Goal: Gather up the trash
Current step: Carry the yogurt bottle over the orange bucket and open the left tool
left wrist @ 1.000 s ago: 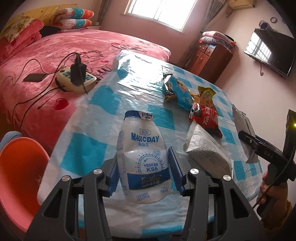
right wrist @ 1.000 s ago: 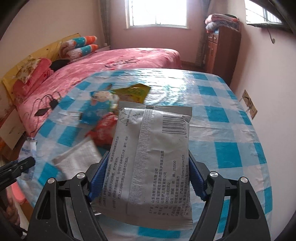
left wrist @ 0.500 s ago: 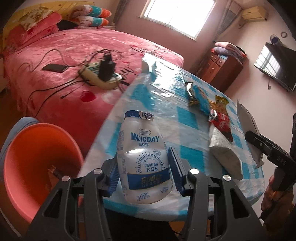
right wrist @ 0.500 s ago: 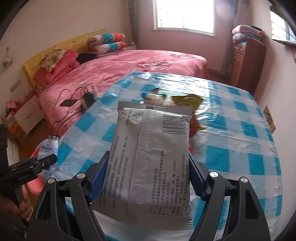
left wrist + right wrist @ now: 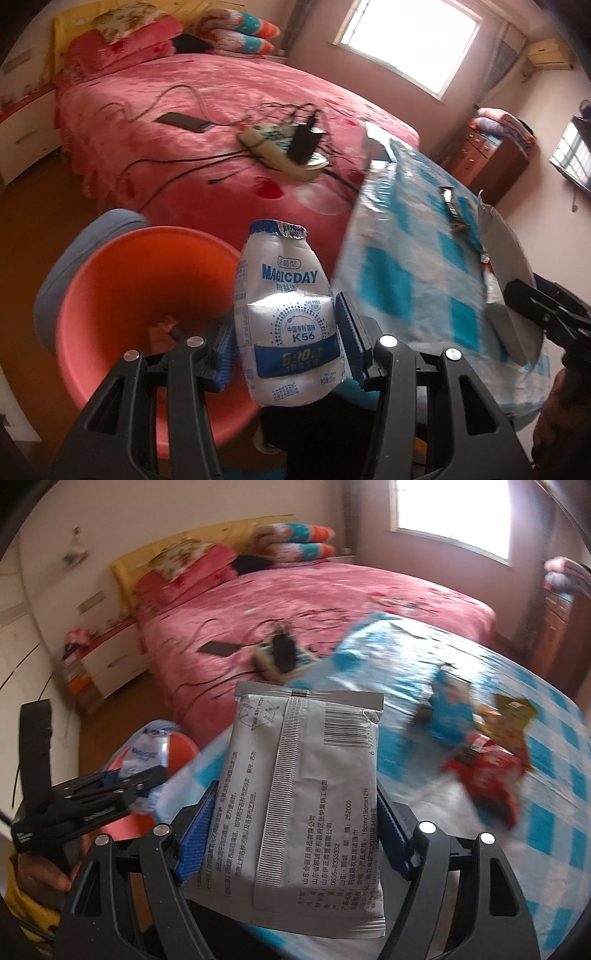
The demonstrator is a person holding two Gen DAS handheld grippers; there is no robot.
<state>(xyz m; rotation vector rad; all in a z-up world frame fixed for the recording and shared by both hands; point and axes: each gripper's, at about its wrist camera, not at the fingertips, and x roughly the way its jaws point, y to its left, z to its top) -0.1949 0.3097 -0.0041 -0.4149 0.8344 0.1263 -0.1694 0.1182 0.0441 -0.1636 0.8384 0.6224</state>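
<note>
My left gripper (image 5: 286, 347) is shut on a crushed white and blue MAGICDAY bottle (image 5: 284, 302) and holds it upright beside the open orange bin (image 5: 122, 295), off the table's left edge. My right gripper (image 5: 295, 830) is shut on a flat grey wipes packet (image 5: 306, 797) and holds it over the table's near left corner. The left gripper with the bottle shows in the right wrist view (image 5: 110, 794), with the bin (image 5: 181, 753) behind it. The packet shows edge-on in the left wrist view (image 5: 506, 280).
The round table with the blue checked cloth (image 5: 554, 812) carries blue (image 5: 448, 716), yellow (image 5: 513, 716) and red (image 5: 484, 775) snack wrappers. A pink bed (image 5: 184, 92) with a power strip (image 5: 280, 151), cables and a phone (image 5: 184, 122) lies behind the bin.
Both grippers have swung left, off the table toward the orange bin. The bottle now hangs next to the bin's opening. Both still grip their loads.
</note>
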